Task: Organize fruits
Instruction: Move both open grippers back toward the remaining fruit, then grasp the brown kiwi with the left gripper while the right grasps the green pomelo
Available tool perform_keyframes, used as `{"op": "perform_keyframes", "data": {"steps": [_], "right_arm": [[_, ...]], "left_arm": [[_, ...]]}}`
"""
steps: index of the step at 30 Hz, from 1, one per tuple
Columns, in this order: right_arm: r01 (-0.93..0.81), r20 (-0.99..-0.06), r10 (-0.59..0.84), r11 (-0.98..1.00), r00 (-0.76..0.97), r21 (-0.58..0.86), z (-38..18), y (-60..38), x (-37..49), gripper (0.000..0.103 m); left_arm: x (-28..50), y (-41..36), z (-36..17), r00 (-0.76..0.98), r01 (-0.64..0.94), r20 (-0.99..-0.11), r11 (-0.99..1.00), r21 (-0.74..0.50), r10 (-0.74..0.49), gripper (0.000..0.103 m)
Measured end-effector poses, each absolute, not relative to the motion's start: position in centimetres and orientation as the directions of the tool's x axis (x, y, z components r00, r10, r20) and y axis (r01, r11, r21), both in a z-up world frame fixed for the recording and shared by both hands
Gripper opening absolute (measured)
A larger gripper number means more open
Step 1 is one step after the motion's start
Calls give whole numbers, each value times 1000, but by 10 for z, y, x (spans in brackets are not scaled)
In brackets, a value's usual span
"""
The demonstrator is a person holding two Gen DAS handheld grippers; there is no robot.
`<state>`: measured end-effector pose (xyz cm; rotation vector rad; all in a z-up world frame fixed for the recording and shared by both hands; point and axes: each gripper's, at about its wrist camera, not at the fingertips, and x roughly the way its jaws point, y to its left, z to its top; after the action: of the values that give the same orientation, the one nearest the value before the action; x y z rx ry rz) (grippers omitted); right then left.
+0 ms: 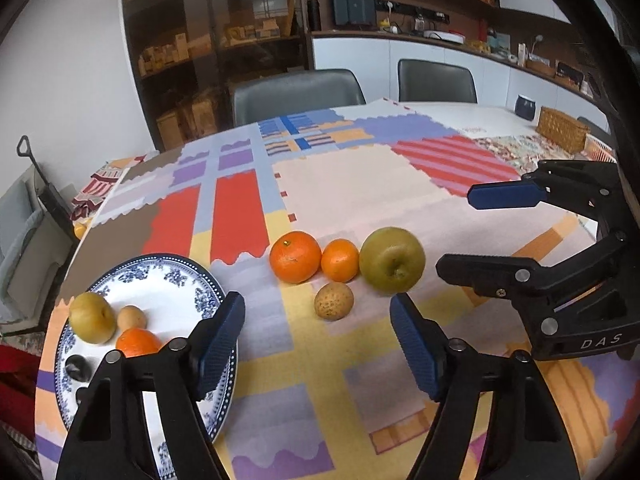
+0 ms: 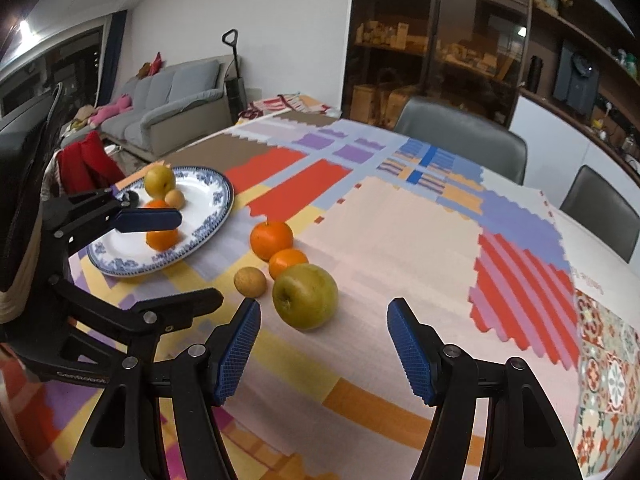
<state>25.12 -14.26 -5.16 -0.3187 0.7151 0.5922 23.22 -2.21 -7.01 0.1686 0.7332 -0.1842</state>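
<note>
On the patchwork tablecloth lie a large orange [image 1: 295, 256] [image 2: 271, 239], a small orange [image 1: 340, 260] [image 2: 287, 263], a yellow-green pear [image 1: 392, 260] [image 2: 305, 296] and a small brown fruit [image 1: 333, 301] [image 2: 250, 281]. A blue-and-white plate [image 1: 168, 280] [image 2: 208, 216] holds a pear [image 1: 92, 317] [image 2: 159, 182], a small tan fruit [image 1: 131, 318] [image 2: 175, 199], an orange [image 1: 138, 342] [image 2: 162, 238] and a dark fruit [image 1: 78, 367]. My left gripper [image 1: 318, 346] is open and empty, just in front of the brown fruit. My right gripper [image 2: 322, 346] [image 1: 456, 232] is open and empty, close to the loose pear.
Grey chairs [image 1: 298, 94] [image 2: 460, 134] stand at the far side of the table. A wicker basket [image 1: 562, 128] and a dark jar [image 1: 525, 107] sit at the far right of the table. A sofa [image 2: 168, 108] stands beyond the table's left edge.
</note>
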Motion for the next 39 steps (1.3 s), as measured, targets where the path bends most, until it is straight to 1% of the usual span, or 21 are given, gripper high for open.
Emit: {"op": "perform_keyframes", "data": {"steps": [2,8,14,16,18,21,22,24,25,28,29,39], "right_arm": [[-620,-704,403,782,585,-68,-58,-141,256,66],[-655,-726,413,753,549,-67,-72,-135,268,64],[-692,-744,439,720,504,-43,-81,-130,280,60],[-707,-749,456,707,481,-23,-83,-129,285,57],[-720,-757,473,694,450,6,-87,-128,292,55],[-734,-764,501,677,408,52,-90,-126,299,55],[-738,-765,508,672,396,64,-92,-125,301,54],[-746,-766,528,658,366,97,-95,-124,304,49],[-747,-767,533,656,357,108,-96,-123,305,48],[-737,-764,540,663,354,128,-97,-124,305,48],[-734,-763,539,667,356,130,-97,-125,304,47],[-688,-759,513,715,401,120,-93,-132,292,47]], "left_arm": [[236,-22,-74,722,235,-682,968,86,-115,70],[248,-20,-83,700,256,-703,963,86,-124,58],[258,-20,-90,675,295,-720,953,67,-158,53],[262,-21,-92,667,305,-727,950,64,-165,51],[265,-21,-94,658,311,-733,949,55,-173,46],[269,-21,-96,644,319,-742,947,42,-184,43],[270,-21,-97,641,320,-744,947,35,-189,43],[273,-20,-99,628,323,-752,946,18,-200,37],[274,-20,-100,621,324,-756,946,4,-209,36],[276,-19,-102,607,329,-760,944,-26,-233,31],[276,-19,-102,603,333,-761,942,-33,-240,27],[264,-18,-92,623,305,-750,952,-29,-222,27]]}}
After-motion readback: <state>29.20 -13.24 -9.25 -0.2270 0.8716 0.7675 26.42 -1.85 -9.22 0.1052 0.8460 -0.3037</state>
